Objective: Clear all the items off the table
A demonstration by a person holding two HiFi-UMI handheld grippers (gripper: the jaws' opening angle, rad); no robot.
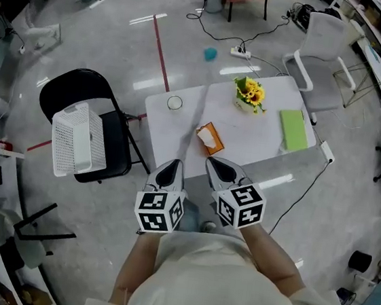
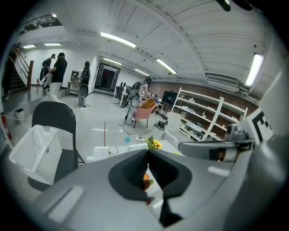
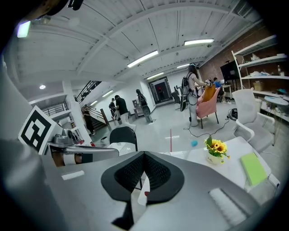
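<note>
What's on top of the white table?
A round cup, orange box, sunflower pot and green pad. The left hand-held gripper and right hand-held gripper cover part of its near edge.

lighting: bright, even and white throughout, from long strip lights (image 2: 118, 39) on the ceiling, which show in both gripper views. the glossy floor (image 1: 107, 43) throws them back as pale streaks of glare beyond the table (image 1: 179, 130) and off its near right corner. the white tabletop reads close to washed out. shadows on the floor are faint and soft-edged.

head view: sharp in the middle, with straight lines bowed toward the edges.

both gripper views: strong fisheye bend and black corners; far figures are small and soft. the left gripper (image 2: 147, 152) and right gripper (image 3: 143, 155) sit close to the lens, slightly out of focus, as flat grey.
</note>
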